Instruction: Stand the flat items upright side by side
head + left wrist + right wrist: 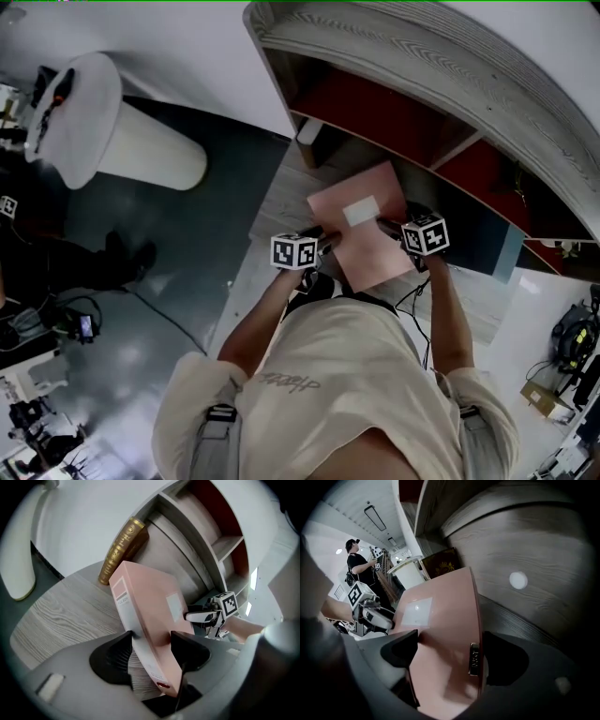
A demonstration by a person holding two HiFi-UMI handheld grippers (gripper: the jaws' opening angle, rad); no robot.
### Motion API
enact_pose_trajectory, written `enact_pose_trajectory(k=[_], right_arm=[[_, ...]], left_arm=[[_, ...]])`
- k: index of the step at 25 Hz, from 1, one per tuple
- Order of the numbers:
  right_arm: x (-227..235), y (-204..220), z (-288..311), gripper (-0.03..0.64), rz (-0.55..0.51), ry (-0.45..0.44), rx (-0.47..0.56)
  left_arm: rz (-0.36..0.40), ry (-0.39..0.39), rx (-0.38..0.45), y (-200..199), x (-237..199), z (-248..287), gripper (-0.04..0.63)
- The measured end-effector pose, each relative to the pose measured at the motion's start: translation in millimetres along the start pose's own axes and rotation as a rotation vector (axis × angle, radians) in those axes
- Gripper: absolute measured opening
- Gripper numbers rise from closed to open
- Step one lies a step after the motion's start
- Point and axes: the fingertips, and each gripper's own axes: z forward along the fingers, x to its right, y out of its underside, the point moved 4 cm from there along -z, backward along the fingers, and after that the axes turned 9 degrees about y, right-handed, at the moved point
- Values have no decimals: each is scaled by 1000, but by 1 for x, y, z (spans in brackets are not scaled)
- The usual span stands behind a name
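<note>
Both grippers hold one pink box (366, 234) between them, in front of the person's chest. The left gripper (326, 242) has it by the near left corner. The right gripper (389, 228) has it along the right edge.

In the left gripper view the jaws of the left gripper (152, 648) are clamped on the box (145, 606), one pad on the pale labelled spine and the other on the pink face. The box tilts away from the camera, with its white label patch on the upper face. The right gripper (206, 617) shows beyond its far side.

In the right gripper view the jaws of the right gripper (450, 653) are clamped on the box (445, 620). One pad presses the broad pink face and the other sits at the edge beside a small metal clasp. The left gripper (370, 613) is across the box.

The box hangs over a wood-grain surface (61, 616); whether its far end touches it I cannot tell. A gold-spined book (121, 550) leans against the white wall (93, 508) at the back of that surface, well apart from the box; its dark cover (440, 564) shows behind the box in the right gripper view. A curved shelf (394, 47) with red compartments rises behind. A white stand (103, 131) is off to the left, and a person (358, 571) stands in the background.
</note>
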Motion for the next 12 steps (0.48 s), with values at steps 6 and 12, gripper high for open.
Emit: enact_pose_trajectory(k=[6, 12], right_arm=[[-9, -7, -27, 442, 9, 41, 142], [-21, -8, -46, 440, 8, 100, 247]], left_arm=[[119, -4, 75, -28, 21, -18, 261], [241, 22, 88, -46, 34, -34, 258]])
